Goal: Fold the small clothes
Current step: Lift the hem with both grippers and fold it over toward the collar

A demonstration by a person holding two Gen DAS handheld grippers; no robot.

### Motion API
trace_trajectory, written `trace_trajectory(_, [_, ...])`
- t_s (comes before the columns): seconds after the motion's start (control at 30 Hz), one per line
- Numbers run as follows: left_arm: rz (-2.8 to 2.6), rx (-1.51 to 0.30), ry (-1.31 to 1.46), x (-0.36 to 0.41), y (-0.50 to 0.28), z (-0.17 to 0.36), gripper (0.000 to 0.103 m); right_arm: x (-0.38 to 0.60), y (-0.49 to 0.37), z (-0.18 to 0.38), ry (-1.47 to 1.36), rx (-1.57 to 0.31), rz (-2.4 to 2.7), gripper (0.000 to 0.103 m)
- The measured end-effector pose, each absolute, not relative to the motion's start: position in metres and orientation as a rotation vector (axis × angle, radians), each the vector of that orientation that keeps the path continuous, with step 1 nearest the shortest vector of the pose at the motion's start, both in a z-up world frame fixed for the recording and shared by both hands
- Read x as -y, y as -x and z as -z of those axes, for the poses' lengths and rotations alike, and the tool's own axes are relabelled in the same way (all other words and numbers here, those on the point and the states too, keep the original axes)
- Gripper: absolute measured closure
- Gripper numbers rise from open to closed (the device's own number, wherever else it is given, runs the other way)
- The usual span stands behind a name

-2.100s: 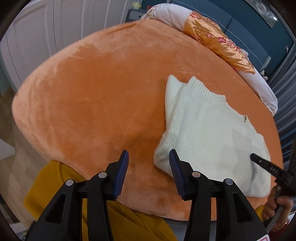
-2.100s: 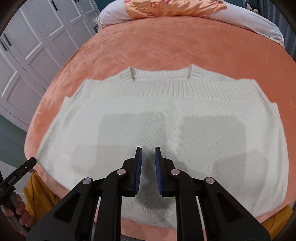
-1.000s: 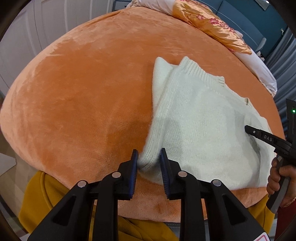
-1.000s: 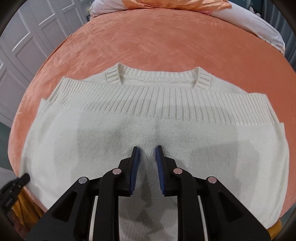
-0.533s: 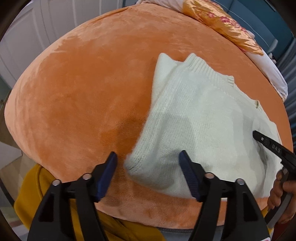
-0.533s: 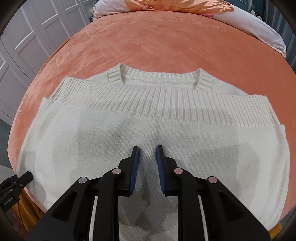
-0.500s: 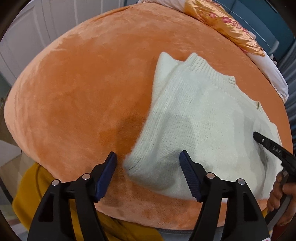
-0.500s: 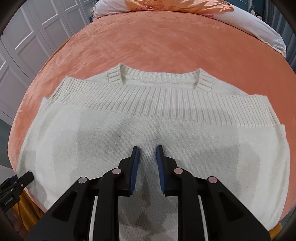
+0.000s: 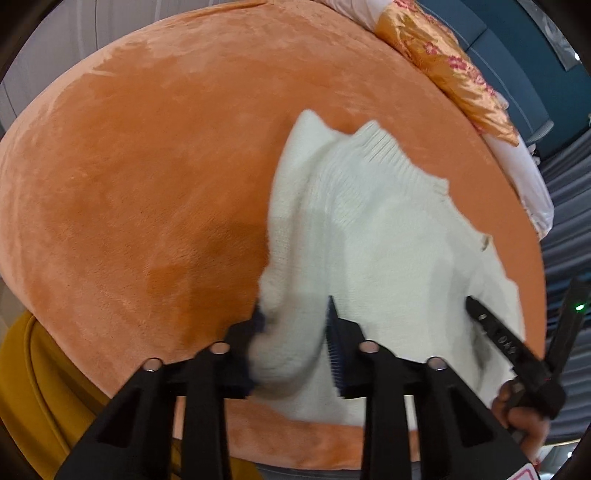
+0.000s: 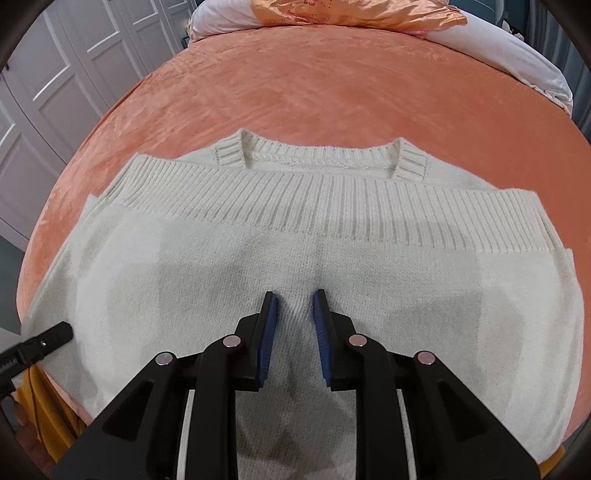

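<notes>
A cream knit sweater (image 10: 295,258) lies folded at the near edge of the orange bed (image 10: 332,85), its ribbed hem and collar toward the pillows (image 10: 369,14). The left gripper (image 9: 291,332) is closing its jaws on the sweater's near left corner, knit bunched between them. The right gripper (image 10: 293,314) rests on the sweater's middle, jaws narrowly parted, pinching nothing visible. Writing on the gripper bodies is too blurred to read.
</notes>
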State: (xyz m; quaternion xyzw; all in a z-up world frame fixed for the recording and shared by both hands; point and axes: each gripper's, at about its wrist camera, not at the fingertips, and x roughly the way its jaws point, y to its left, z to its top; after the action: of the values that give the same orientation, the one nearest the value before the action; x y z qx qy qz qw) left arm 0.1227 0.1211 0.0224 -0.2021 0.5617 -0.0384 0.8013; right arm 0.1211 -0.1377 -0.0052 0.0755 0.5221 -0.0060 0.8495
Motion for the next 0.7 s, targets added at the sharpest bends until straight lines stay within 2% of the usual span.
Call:
trace_trajectory(0.1, [0.103, -1.16, 0.425, -0.115, -0.117, -0.045, 0.082, 0.147, -0.116, 0.002, -0.225, -1.072, -0.021, 0.078])
trace_trajectory(0.2, [0.142, -1.106, 0.387, -0.095, -0.113, -0.073, 0.083, 0.162, -0.099, -0.006, -0.344, -1.025, -0.044, 0.064])
trace_trajectory(0.47, [0.311, -0.975, 0.183, 0.014, -0.094, -0.14, 0.086, 0.211, -0.022, -0.019, -0.426, -0.962, -0.041, 0.064])
trace_trajectory(0.7, [0.505, -0.975, 0.011, 0.13, -0.072, -0.138, 0.089, 0.267, 0.033, -0.022, -0.496, -0.94, 0.025, 0.064])
